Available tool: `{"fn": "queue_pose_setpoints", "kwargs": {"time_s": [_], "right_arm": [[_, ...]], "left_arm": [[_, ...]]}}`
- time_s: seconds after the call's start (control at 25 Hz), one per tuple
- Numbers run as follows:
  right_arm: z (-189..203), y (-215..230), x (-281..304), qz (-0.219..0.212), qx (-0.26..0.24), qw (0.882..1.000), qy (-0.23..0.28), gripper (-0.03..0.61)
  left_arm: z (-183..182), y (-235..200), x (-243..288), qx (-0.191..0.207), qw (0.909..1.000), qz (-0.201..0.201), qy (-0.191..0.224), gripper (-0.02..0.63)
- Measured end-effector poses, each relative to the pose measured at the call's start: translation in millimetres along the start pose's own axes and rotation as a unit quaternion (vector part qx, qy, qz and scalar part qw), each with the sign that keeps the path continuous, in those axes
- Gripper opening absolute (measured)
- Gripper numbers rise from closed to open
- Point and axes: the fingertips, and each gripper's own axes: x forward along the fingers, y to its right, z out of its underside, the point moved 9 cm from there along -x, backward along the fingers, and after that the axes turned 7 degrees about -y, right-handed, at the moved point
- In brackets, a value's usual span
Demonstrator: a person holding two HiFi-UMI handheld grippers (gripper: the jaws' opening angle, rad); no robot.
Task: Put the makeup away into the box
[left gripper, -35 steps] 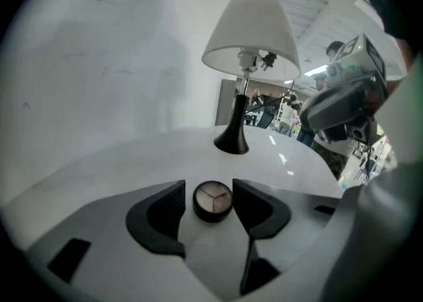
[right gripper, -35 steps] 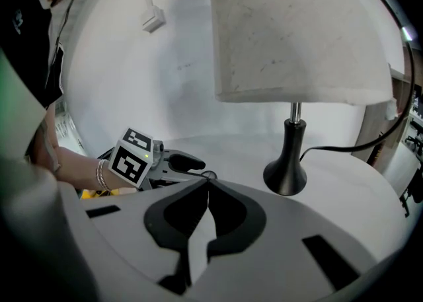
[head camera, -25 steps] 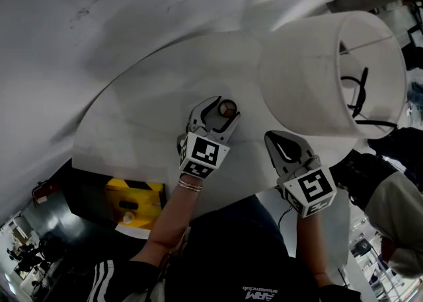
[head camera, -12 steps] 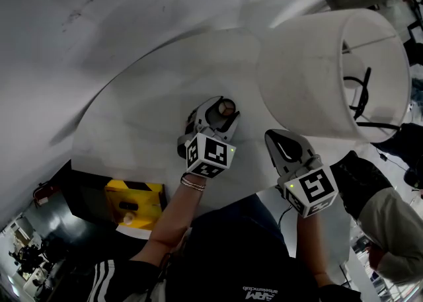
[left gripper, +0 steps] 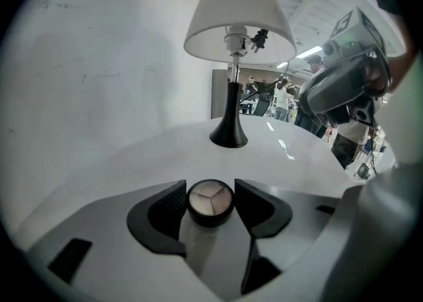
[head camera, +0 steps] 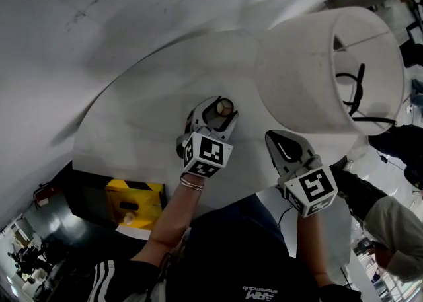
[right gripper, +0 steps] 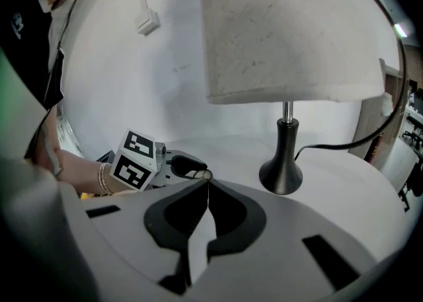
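Note:
A small round makeup compact (left gripper: 211,201) with pale beige shades sits between the jaws of my left gripper (left gripper: 211,205), which is shut on it. In the head view the compact (head camera: 225,104) shows at the tip of the left gripper (head camera: 223,112), over the white round table (head camera: 139,129). My right gripper (head camera: 270,137) is to its right, shut with nothing in it. Its own view shows the jaws (right gripper: 207,186) meeting at the tips, with the left gripper (right gripper: 190,164) just beyond them.
A table lamp with a white shade (head camera: 317,76) and a black base (left gripper: 229,135) stands on the table behind the grippers, its cord (right gripper: 344,145) trailing right. A yellow box (head camera: 134,203) sits low beside the table. Another person's sleeve (head camera: 390,221) is at the right.
The left gripper has turned slightly with the compact still in its jaws. The right gripper has kept still. The sleeve at the right has shifted.

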Motion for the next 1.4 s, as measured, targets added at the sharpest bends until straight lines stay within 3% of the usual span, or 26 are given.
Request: {"fn": "queue_pose_setpoints", "kwargs": {"time_s": [0.56, 1.4], "right_arm": [[-1.6, -13.7, -16.2, -0.003, -0.017, 1.000, 0.017, 0.020], [12.5, -46.6, -73.7, -0.007, -0.074, 0.996, 0.057, 0.020]], "left_arm": [[-20.6, 2.7, -35.3, -0.012, 0.9993, -0.001, 0.034, 0.242], [-40.8, 44.0, -111.1, -0.013, 0.9952, -0.048, 0.084, 0.242]]}}
